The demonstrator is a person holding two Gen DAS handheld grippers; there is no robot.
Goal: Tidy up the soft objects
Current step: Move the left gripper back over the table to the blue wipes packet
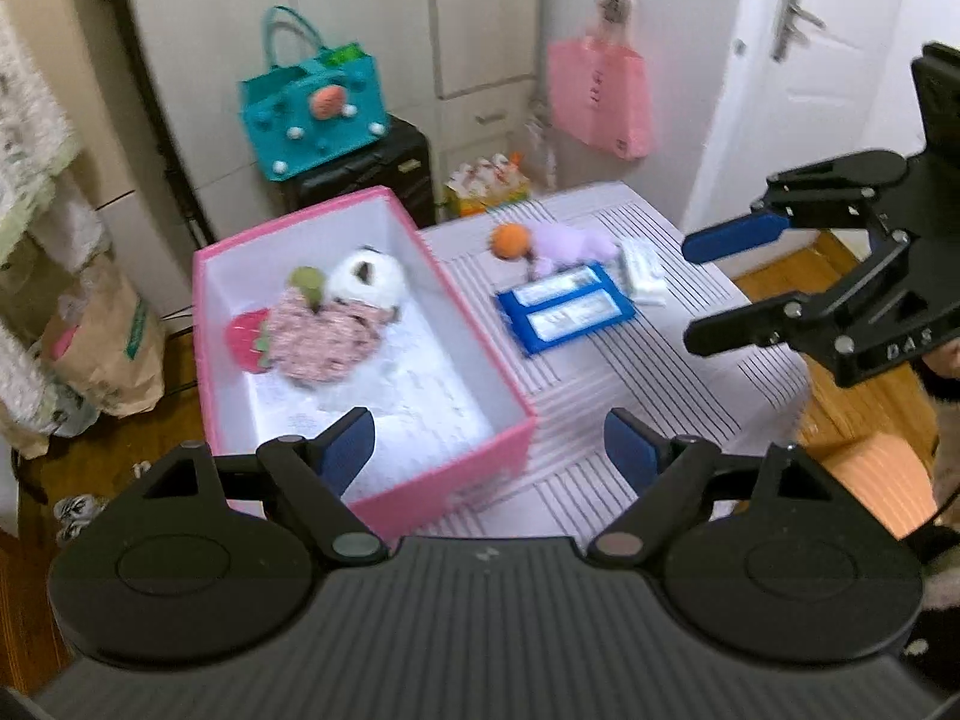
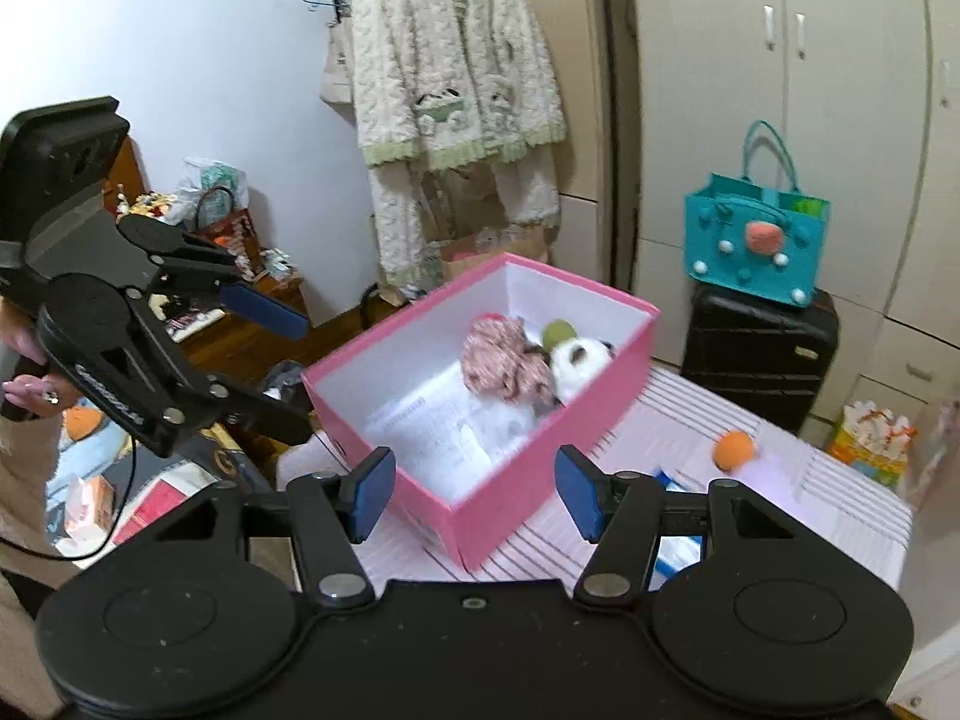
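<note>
left claw [image 1: 489,441] wide open and empty above the pink box [image 1: 516,438], right claw [image 2: 474,495] likewise spread and empty, panda plush [image 1: 366,279] and floral cloth [image 1: 324,336] in the box, orange ball [image 1: 510,240] and purple plush [image 1: 570,243] on the striped counter [image 1: 600,420]
</note>
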